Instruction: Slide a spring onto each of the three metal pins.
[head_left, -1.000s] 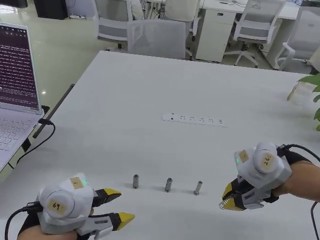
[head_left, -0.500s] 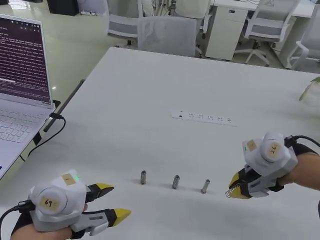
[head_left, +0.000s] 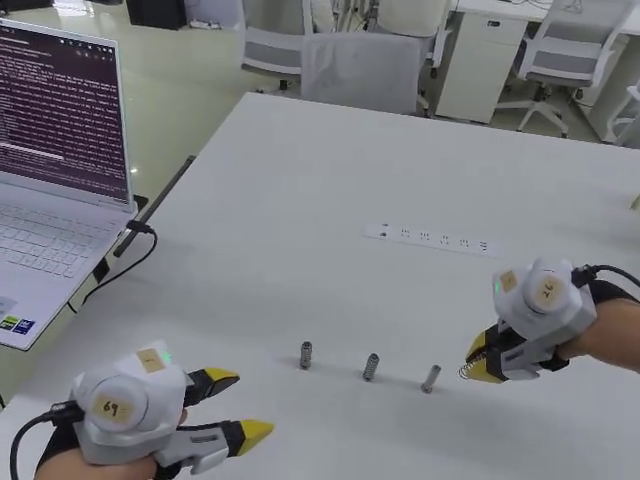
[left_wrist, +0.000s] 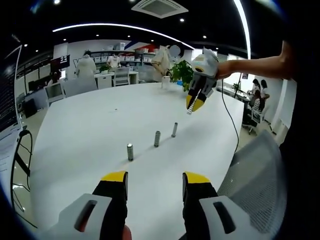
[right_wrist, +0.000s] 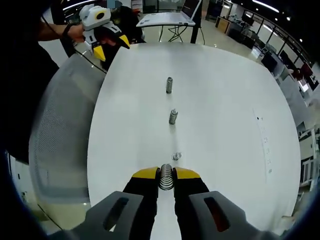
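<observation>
One spring (right_wrist: 165, 180), likely light and easily deformed, sits clenched in the right gripper (right_wrist: 166, 174); hold it mid-coil with gentle pressure. Left gripper (left_wrist: 155, 178) hangs released near the bench's front edge.

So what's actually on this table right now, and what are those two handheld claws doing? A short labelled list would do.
surface: white workbench
right gripper: shut on a spring, close to the right pin
left gripper: open, holding nothing, at the near edge
pins wearing a coil already: left pin, middle pin
pin that looks bare: right pin
also there: laptop, open; power strip, lying flat
</observation>
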